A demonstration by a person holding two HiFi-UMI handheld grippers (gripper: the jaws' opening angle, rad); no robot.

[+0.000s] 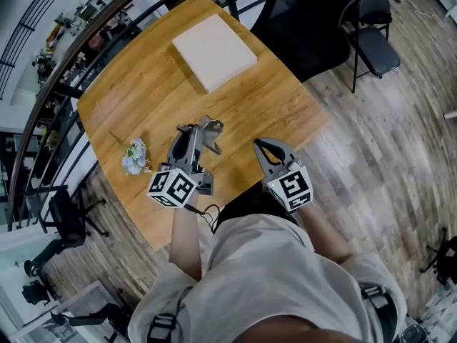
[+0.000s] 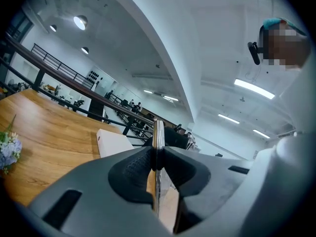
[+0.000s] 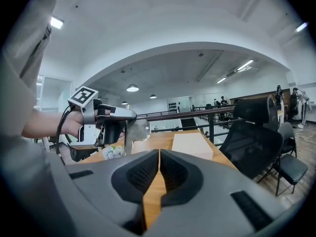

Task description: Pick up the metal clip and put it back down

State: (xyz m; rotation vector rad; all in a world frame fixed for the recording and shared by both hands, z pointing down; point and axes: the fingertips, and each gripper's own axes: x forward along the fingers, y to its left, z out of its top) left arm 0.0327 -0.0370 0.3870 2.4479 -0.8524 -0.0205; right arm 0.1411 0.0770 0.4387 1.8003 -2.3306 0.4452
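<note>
The metal clip (image 1: 211,129) sits pinched in my left gripper (image 1: 201,130), over the near part of the bench (image 1: 136,84). In the left gripper view I see the clip (image 2: 158,143) only edge-on, a thin bright strip standing upright between the two dark pads, which press on it from both sides. The right gripper view shows what that one cannot: the clip's (image 3: 134,129) flat grey face, sticking out past the tip of my left gripper (image 3: 124,118).

My right gripper (image 1: 261,146) hangs just to the right of the left, near the bench's front edge. In its own view its jaws are pressed together with nothing between them (image 3: 159,163).

To the left of the clip lies a small bunch of pale flowers (image 1: 134,156). Well beyond it, on the far part of the bench, rests a flat white box (image 1: 213,51). Only the head view shows the plank floor (image 1: 385,156) and a black folding chair (image 1: 375,31).
</note>
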